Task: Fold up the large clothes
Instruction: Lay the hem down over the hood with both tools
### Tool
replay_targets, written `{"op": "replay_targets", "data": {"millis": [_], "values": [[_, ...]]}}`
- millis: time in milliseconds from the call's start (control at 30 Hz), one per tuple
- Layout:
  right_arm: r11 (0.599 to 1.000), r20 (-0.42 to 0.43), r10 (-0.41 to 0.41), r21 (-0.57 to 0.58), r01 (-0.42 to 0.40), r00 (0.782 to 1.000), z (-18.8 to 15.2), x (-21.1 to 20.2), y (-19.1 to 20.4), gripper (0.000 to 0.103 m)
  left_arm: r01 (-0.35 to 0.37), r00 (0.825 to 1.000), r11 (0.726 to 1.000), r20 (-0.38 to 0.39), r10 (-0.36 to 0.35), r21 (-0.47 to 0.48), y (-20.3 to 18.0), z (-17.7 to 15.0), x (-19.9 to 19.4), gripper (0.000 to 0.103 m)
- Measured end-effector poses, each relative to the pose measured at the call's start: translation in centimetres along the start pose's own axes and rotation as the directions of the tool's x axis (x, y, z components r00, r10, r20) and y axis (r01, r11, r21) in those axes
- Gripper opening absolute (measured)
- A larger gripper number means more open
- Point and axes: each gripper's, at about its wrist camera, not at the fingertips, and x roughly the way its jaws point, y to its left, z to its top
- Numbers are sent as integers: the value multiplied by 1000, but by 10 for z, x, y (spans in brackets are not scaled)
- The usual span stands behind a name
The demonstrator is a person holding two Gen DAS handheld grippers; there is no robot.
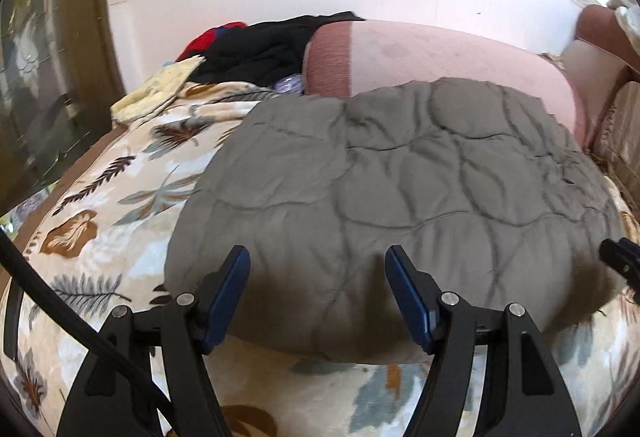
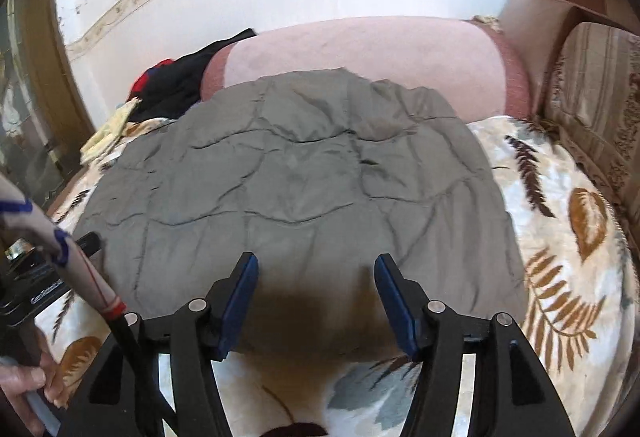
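Note:
A grey quilted garment (image 1: 380, 177) lies spread flat on a leaf-patterned bedspread (image 1: 104, 205); it also shows in the right wrist view (image 2: 304, 189). My left gripper (image 1: 318, 257) is open and empty, hovering just above the garment's near edge, toward its left side. My right gripper (image 2: 316, 263) is open and empty above the near edge too, toward the right side. The right gripper's tip (image 1: 620, 261) shows at the right edge of the left wrist view. The left gripper's body (image 2: 48, 273) shows at the left of the right wrist view.
A pink bolster pillow (image 1: 440, 53) lies behind the garment against the white wall. A pile of black and red clothes (image 1: 260, 49) and a yellow cloth (image 1: 160, 89) sit at the back left. A striped cushion (image 2: 592, 89) stands at the right. The bedspread (image 2: 560, 221) extends right.

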Motion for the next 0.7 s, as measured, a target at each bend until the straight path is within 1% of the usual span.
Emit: {"op": "replay_targets", "data": {"millis": [100, 167, 233, 300, 367, 433, 533, 700], "values": [[1000, 8, -27, 2, 27, 1000, 0, 11, 2, 65, -6, 1000, 1000, 16, 7, -8, 8, -1, 11, 69], [999, -14, -49, -17, 49, 999, 0, 27, 6, 65, 4, 1000, 1000, 3, -4, -19, 11, -4, 23, 71], [999, -32, -46, -5, 45, 998, -6, 40, 1, 68, 10, 1000, 1000, -12, -11, -27, 12, -5, 33, 73], [998, -35, -54, -14, 53, 998, -6, 50, 1, 71, 2, 1000, 1000, -8, -2, -24, 12, -5, 39, 76], [997, -30, -67, -27, 66, 997, -7, 54, 4, 73, -1, 1000, 1000, -9, 1, -29, 12, -7, 43, 77], [998, -35, -67, -17, 67, 997, -10, 59, 3, 75, -3, 1000, 999, -12, 2, -35, 11, -8, 47, 77], [997, -34, -75, -20, 75, 997, -13, 63, 5, 77, -9, 1000, 1000, -9, 8, -22, 8, -8, 51, 78], [997, -32, -71, -26, 70, 997, -12, 64, 4, 78, -9, 1000, 1000, -13, 8, -18, 8, -8, 51, 78]]}}
